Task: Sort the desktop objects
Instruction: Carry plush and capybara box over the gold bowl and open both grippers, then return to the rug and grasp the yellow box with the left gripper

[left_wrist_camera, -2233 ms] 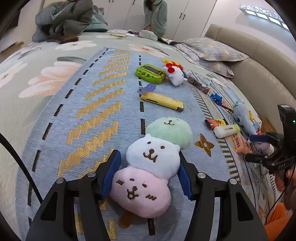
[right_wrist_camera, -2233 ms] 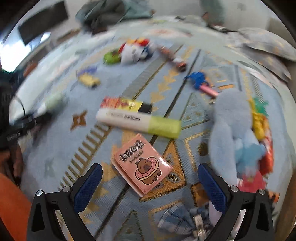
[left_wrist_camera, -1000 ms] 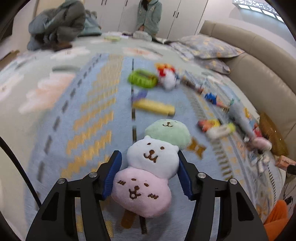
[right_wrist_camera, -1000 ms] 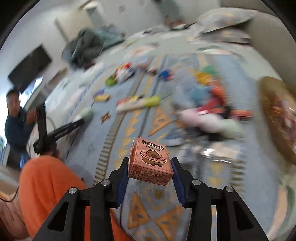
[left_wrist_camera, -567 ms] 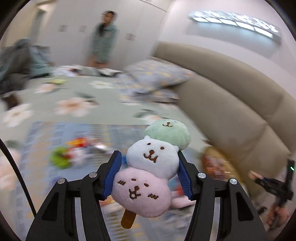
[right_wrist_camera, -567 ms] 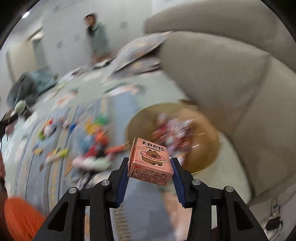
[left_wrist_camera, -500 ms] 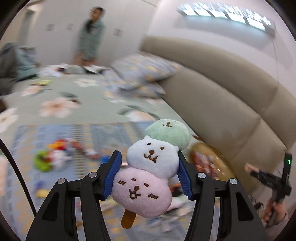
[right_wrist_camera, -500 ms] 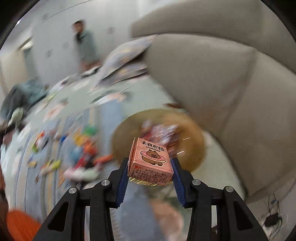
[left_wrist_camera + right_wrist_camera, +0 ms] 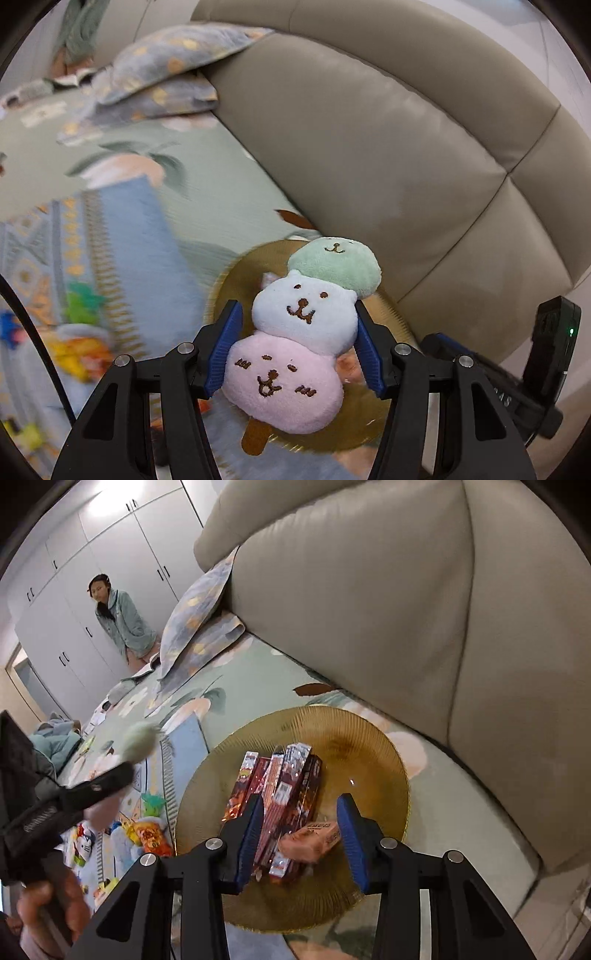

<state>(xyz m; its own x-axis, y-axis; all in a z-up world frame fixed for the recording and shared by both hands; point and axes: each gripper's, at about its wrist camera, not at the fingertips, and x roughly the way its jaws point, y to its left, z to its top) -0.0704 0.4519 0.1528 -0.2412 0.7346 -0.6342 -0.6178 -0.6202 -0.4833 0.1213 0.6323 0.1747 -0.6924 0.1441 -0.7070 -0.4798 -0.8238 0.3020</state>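
The right tongs (image 9: pixel 299 799) stand apart over the gold plate (image 9: pixel 369 760) and grip nothing. A second ago they pinched the pink box (image 9: pixel 310 840). Now it sits below the pads, blurred, against the snack packs (image 9: pixel 280 782) in the plate; I cannot tell whether it is falling or already down. The jaws have just narrowed a little, with no pad pressing on the box. I read that as the drop made, so this item is sorted.

The left tongs (image 9: pixel 295 308) are clamped on the plush (image 9: pixel 284 384), the pads squeezing its white middle, its stick hanging free underneath. In the last second both views have swung from the rug (image 9: pixel 122 240) to the plate at the edge of the bed, beside the headboard (image 9: pixel 369 609). From the left wrist the plush now hangs in front of the plate's near rim (image 9: pixel 236 280); how high above it is unclear.

Next, likely, the plush gets released, though the plate holds only packaged snacks, so it may belong elsewhere. More toys (image 9: pixel 147 834) remain on the rug, so the sorting is far from done.
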